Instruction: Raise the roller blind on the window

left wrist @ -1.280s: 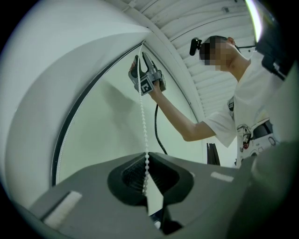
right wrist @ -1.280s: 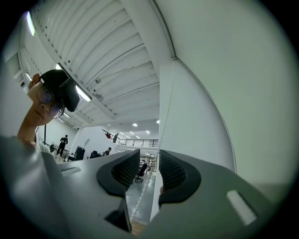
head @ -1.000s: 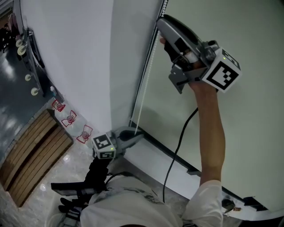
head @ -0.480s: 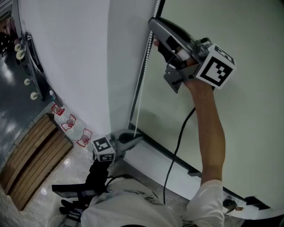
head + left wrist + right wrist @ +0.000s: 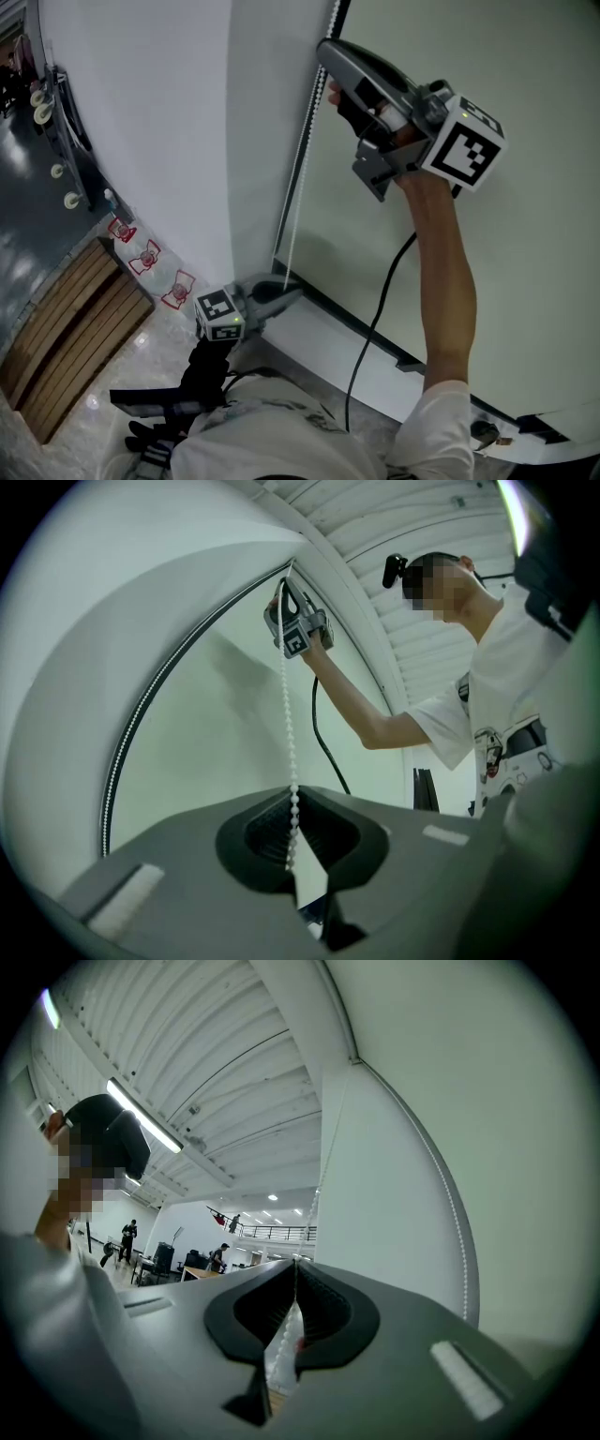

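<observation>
- White wall at left, pale roller blind (image 5: 534,244) hangs low over the window.
- Bead chain (image 5: 298,187) runs down the blind's left edge.
- Right tool (image 5: 328,54) is high up, jaws just closed, pinching the chain.
- Left tool (image 5: 291,289) is low down, clamped on the same chain.

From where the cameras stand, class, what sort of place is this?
Probably a large open-plan workspace or hall: a white roller blind with a bead chain, a ribbed ceiling with strip lights, and a balcony railing above desks.
</observation>
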